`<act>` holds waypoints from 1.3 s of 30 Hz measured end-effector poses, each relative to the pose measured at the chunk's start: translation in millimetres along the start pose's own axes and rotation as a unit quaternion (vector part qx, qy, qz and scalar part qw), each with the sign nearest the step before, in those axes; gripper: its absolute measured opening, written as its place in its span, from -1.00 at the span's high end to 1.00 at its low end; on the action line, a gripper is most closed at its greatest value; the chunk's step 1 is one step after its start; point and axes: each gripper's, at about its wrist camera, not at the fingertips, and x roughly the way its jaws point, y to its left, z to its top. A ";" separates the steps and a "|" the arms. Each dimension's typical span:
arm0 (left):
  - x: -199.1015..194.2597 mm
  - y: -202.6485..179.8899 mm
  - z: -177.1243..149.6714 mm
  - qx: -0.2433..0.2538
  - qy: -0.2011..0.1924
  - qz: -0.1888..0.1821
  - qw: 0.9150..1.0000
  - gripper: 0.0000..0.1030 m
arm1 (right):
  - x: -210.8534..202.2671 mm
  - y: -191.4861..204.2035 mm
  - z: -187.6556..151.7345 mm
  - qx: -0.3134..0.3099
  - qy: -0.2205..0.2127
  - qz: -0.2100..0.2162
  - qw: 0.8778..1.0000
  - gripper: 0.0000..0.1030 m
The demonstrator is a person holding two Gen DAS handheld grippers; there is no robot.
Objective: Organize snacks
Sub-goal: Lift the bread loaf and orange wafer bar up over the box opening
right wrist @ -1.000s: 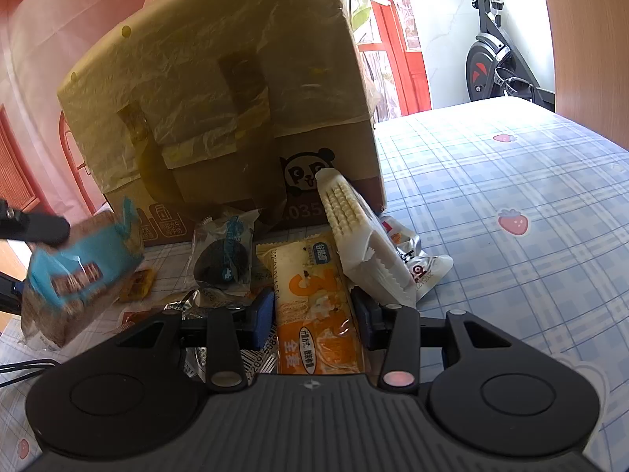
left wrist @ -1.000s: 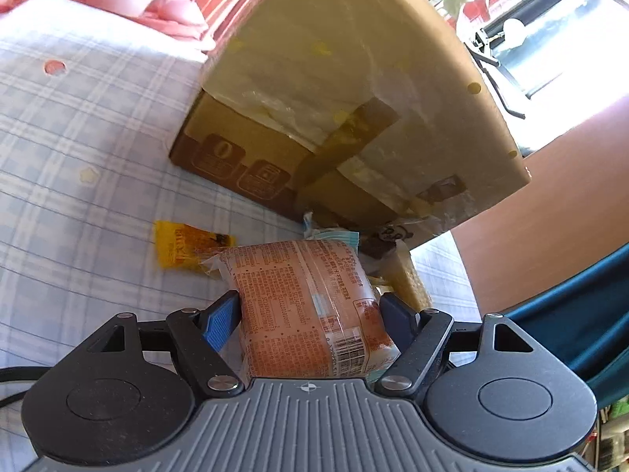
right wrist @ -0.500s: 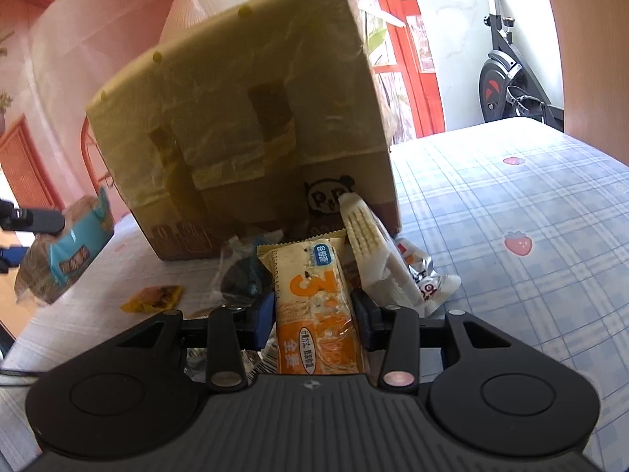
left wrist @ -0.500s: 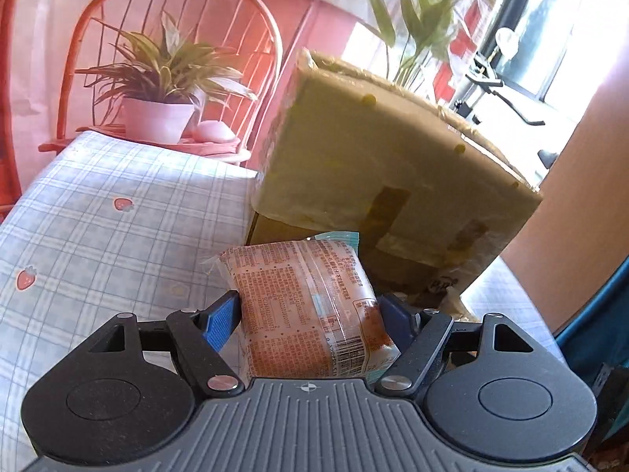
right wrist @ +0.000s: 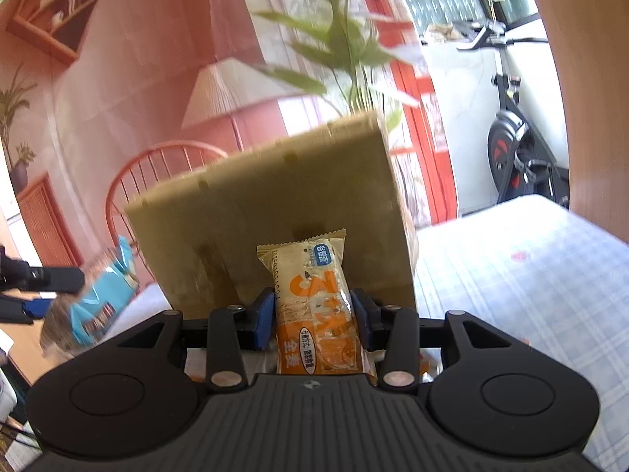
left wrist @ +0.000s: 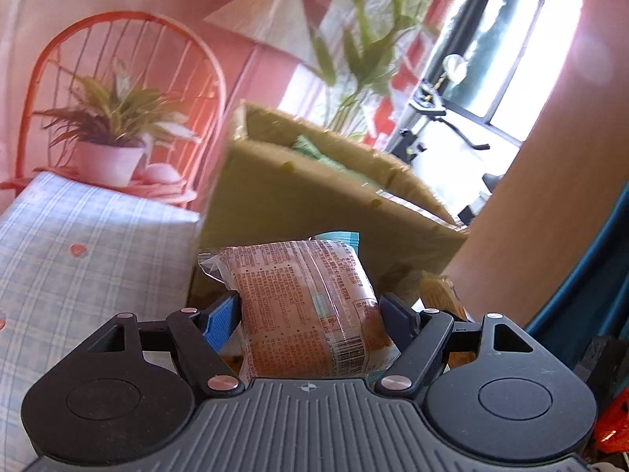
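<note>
Both grippers have risen – cardboard box (left wrist: 314, 196) now seen near rim level, something green inside, unclear. Left gripper (left wrist: 310, 310) fingers clench a brown printed snack pack (left wrist: 306, 306); right gripper (right wrist: 312, 310) fingers clench an orange snack bar (right wrist: 314, 306). Checked-cloth surface (right wrist: 530, 275) at 3 o'clock, chair (left wrist: 125, 90) with potted plant (left wrist: 110, 129) at 10, exercise bike (right wrist: 515, 133) at 2.

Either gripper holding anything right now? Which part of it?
Both. The left gripper clamps the brown bread packet across its sides, near its lower half. The right gripper clamps the orange snack bar across its long edges, around mid-length.
</note>
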 end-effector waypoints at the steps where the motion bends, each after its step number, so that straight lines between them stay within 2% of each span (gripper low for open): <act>1: -1.6 -3.4 2.1 0.005 -0.005 -0.006 1.000 -0.53 | -2.4 2.0 5.1 -0.001 -0.006 0.001 1.000 0.15; 8: -12.6 -33.0 38.7 0.047 -0.055 -0.044 0.996 -0.53 | -12.7 9.4 55.4 -0.005 -0.051 0.021 0.998 0.15; 14: 4.4 -47.9 98.9 0.064 -0.088 -0.041 0.993 -0.53 | 2.2 19.4 107.9 -0.028 -0.074 0.020 0.997 0.15; 19: 29.0 -43.8 138.2 0.052 -0.087 -0.035 0.994 -0.53 | 36.9 16.9 142.9 -0.038 -0.066 -0.007 0.997 0.15; 24: 54.2 -39.5 159.6 0.049 -0.070 -0.033 0.996 -0.53 | 71.6 8.3 159.9 -0.044 -0.042 -0.026 0.998 0.15; 33: 118.6 -21.9 173.1 0.070 -0.006 -0.012 0.997 -0.53 | 139.4 -0.3 169.0 -0.054 0.020 -0.042 0.997 0.15; 39: 148.8 -9.2 178.1 0.078 0.032 -0.027 0.996 -0.52 | 165.6 -1.9 169.7 -0.050 0.043 -0.049 0.997 0.10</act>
